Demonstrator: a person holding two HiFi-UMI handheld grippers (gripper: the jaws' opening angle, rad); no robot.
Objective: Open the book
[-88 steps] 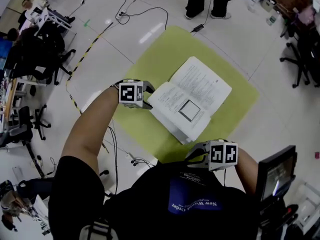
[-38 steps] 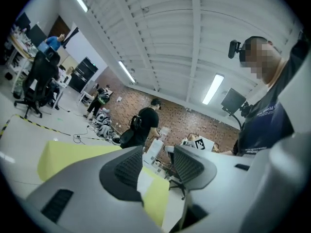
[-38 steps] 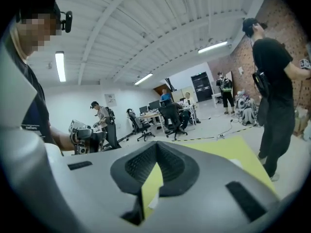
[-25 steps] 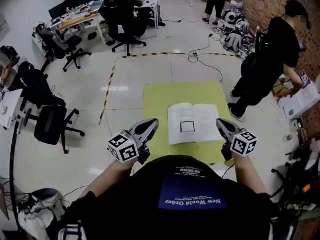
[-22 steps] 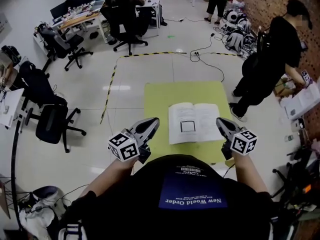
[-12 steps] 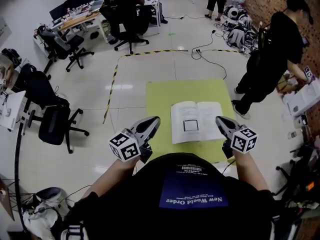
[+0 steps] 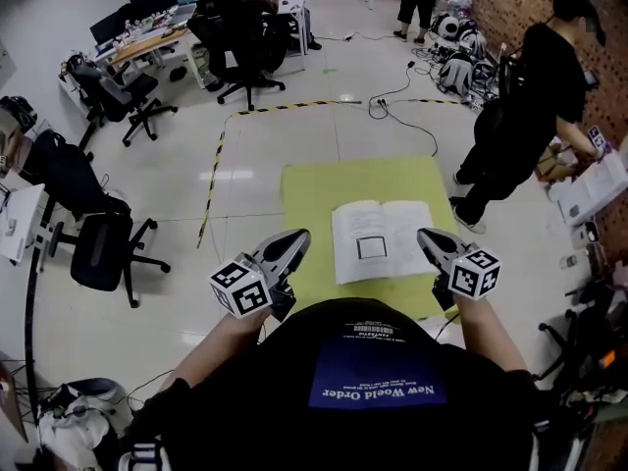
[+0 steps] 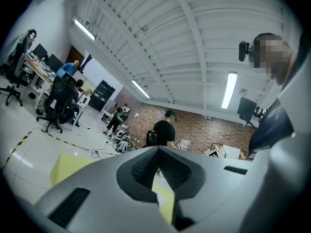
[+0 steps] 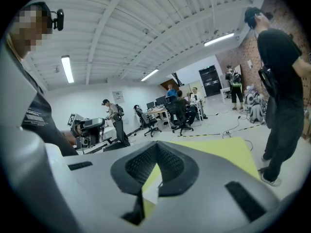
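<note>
The book lies open and flat on the yellow-green table, white pages up, with a small black square printed on the left page. Neither gripper touches it. My left gripper hovers off the table's near left corner, jaws shut and empty. At the book's near right corner, my right gripper hangs a little above the table, also shut with nothing held. In the left gripper view the left gripper points across the room. In the right gripper view the right gripper points over the yellow-green table.
A person in black stands close to the table's right side. Office chairs stand on the left. A black-and-yellow tape line and cables cross the floor beyond the table. People sit at desks at the back.
In the oldest frame both grippers were down beside the open book; they have since drawn back toward my body. Over the last second almost nothing moved.
</note>
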